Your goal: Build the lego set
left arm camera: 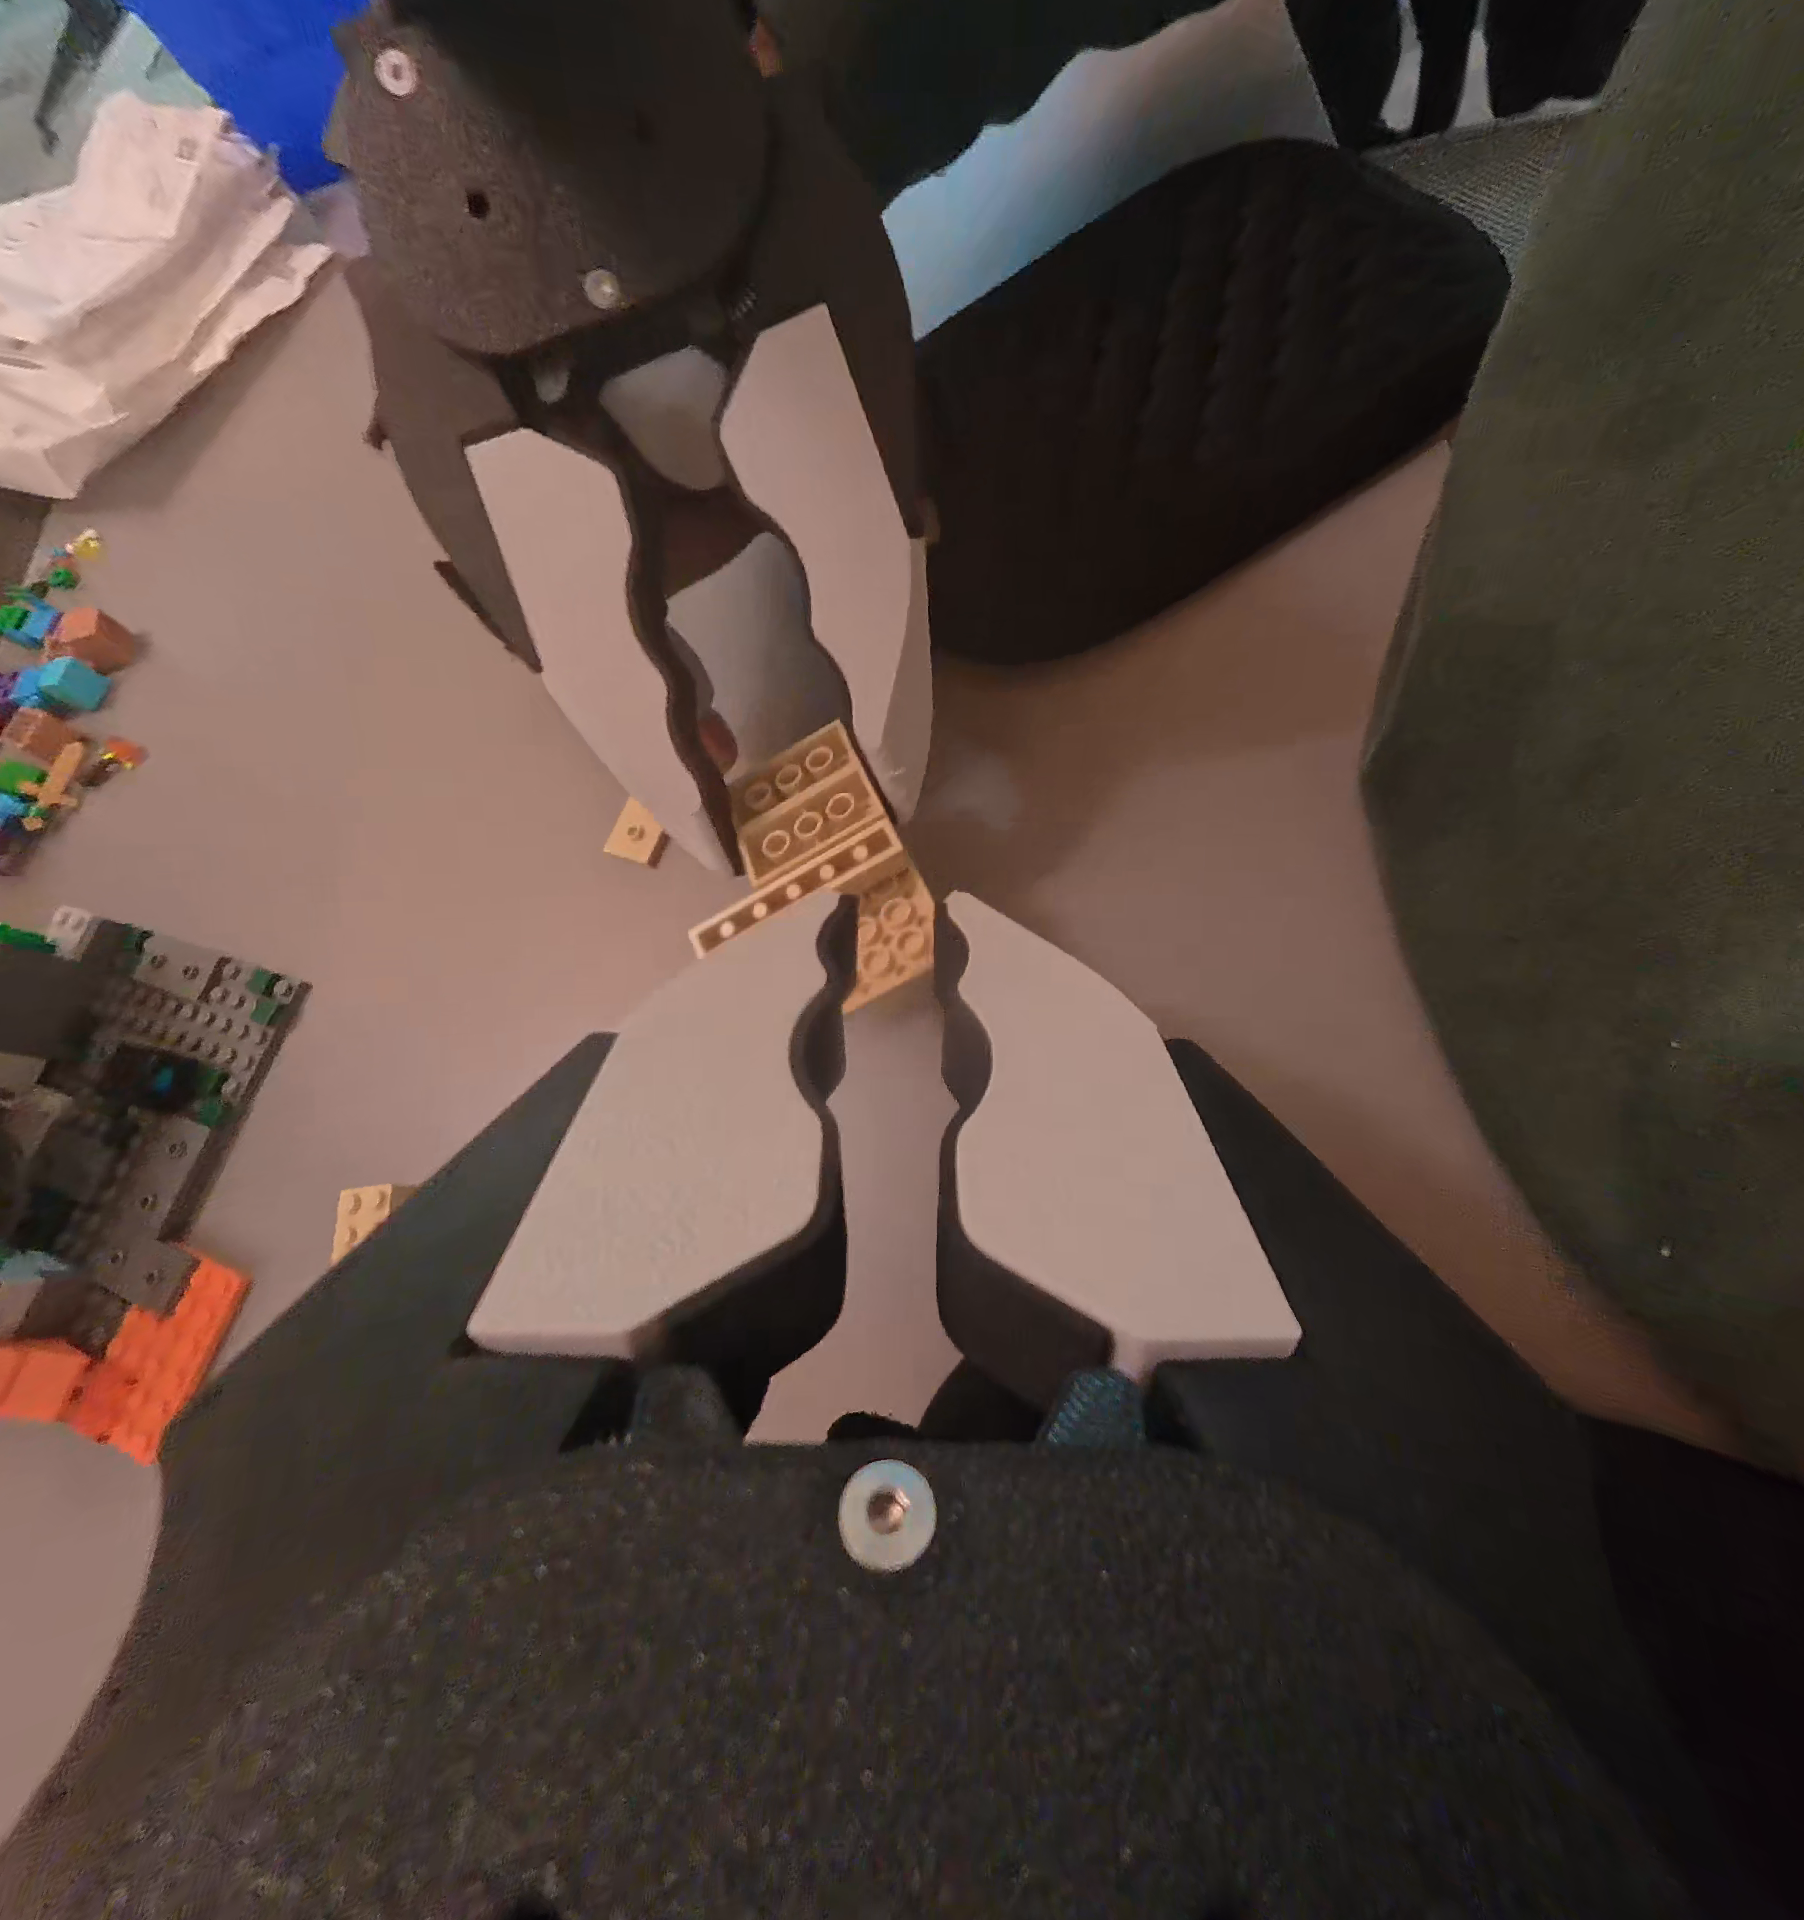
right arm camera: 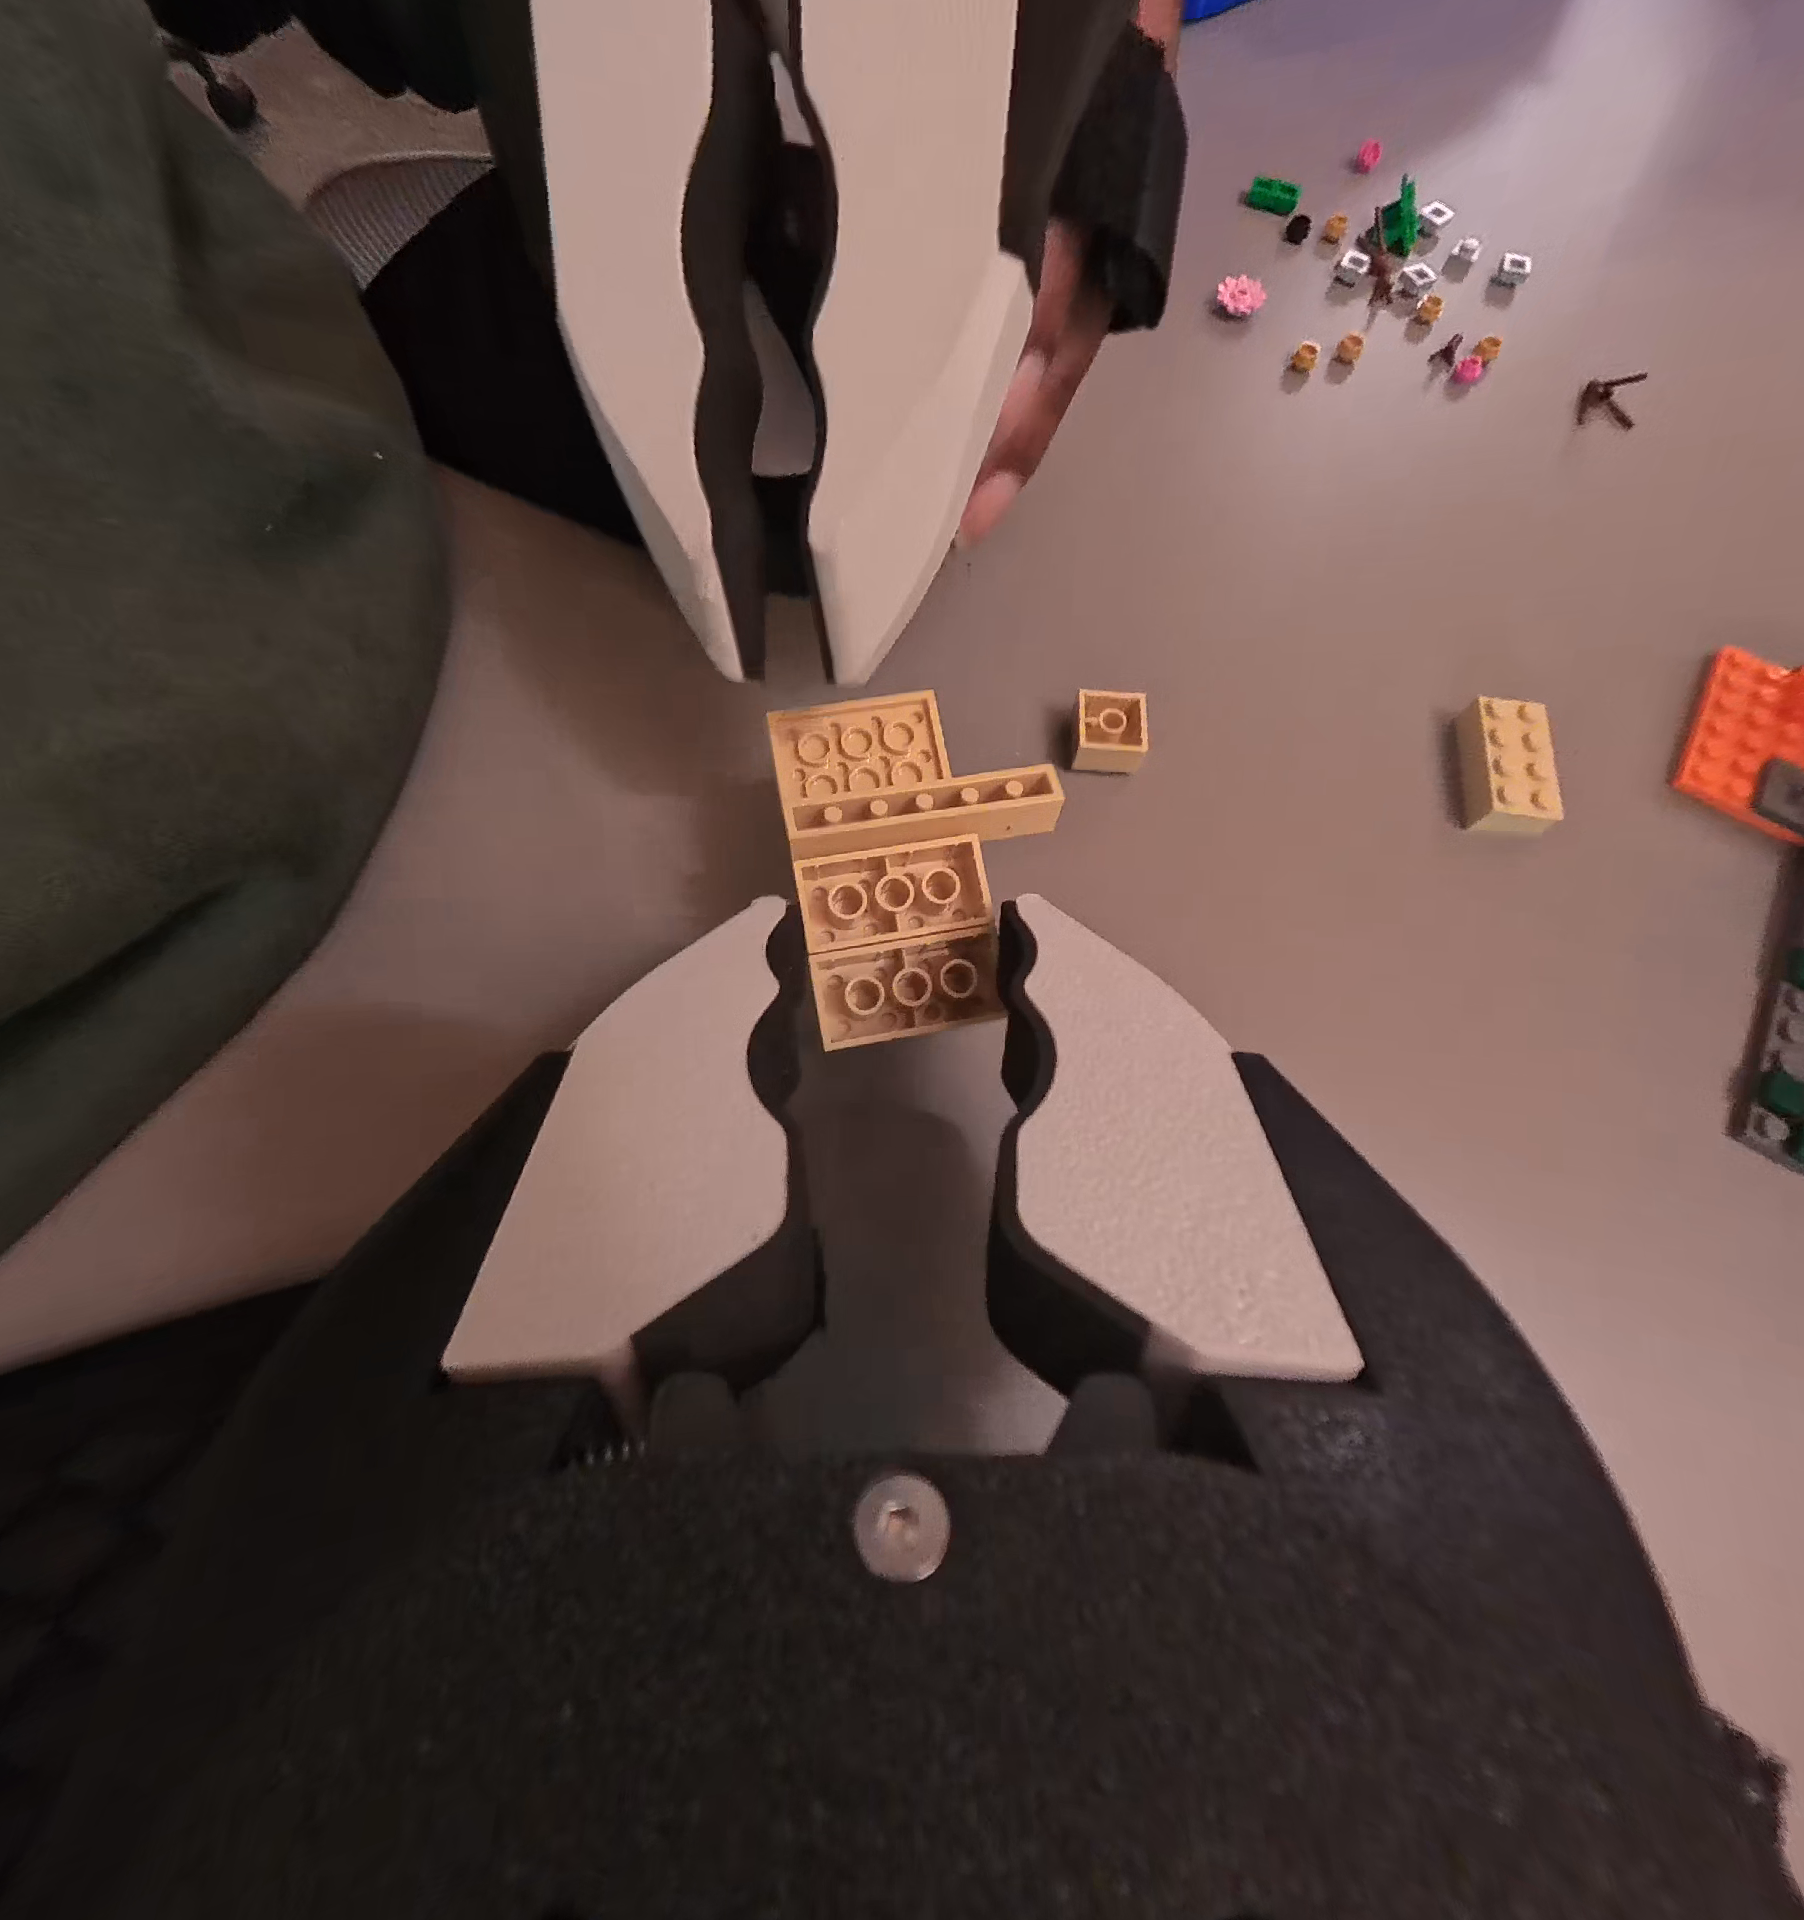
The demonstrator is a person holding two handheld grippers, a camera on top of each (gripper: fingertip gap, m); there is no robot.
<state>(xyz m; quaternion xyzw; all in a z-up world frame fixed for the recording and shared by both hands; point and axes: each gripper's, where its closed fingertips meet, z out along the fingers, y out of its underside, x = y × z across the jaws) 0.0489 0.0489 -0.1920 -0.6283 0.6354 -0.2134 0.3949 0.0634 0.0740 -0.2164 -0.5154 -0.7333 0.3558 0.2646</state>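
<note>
The tan lego sub-assembly of several stacked bricks point(right arm camera: 893, 868) is up off the grey tabletop point(right arm camera: 1293, 1039), stretched between the two grippers with its hollow undersides facing both cameras. Its long axis runs straight from one gripper to the other. One long narrow tan brick point(right arm camera: 929, 810) crosses that axis and sticks out to the side: to the right in the right wrist view, to the lower left in the left wrist view.

The right gripper point(right arm camera: 896, 914) has its white-and-black fingers at a narrow gap around the near end of the assembly, and the pads look pressed on both sides of it. The left gripper point(left arm camera: 893, 925) does much the same at the other end, fingers narrow and clamped on the end brick. So both are holding the same piece, tip to tip.

On the table just beside the action sits a small square tan brick point(right arm camera: 1111, 730), and further right a chunky pale tan two-by-four brick point(right arm camera: 1509, 764). Beyond that is the grey and green baseplate build with orange bricks point(left arm camera: 119, 1164). A scatter of tiny coloured pieces point(right arm camera: 1397, 270) lies well apart, and a pile of small colourful figures point(left arm camera: 36, 707) sits near crumpled white paper bags point(left arm camera: 108, 301).

A dark green sleeve point(right arm camera: 150, 582) fills one side.
</note>
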